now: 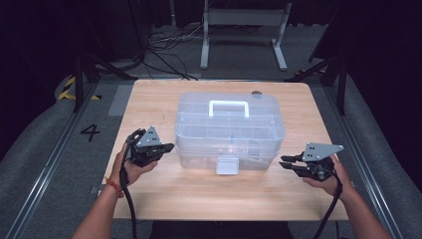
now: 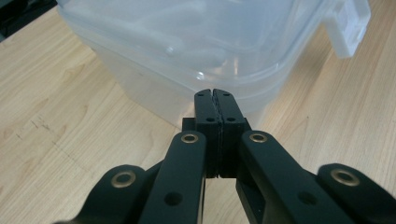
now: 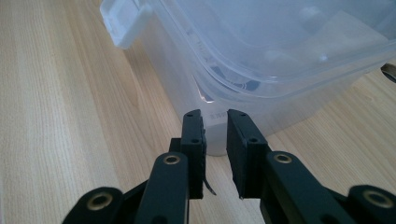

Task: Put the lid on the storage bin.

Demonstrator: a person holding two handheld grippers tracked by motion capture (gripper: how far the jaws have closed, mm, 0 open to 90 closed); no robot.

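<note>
My left hand-held gripper (image 2: 215,95) is clenched empty, my right hand-held gripper (image 3: 215,116) slightly parted; I should approach the box's (image 1: 229,130) latch (image 1: 227,166) squarely.

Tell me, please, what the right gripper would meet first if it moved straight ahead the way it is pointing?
Most likely the near corner wall of the clear plastic box: the right gripper aims straight at it, jaws slightly apart with nothing between them, though the remaining gap is hard to judge.
</note>
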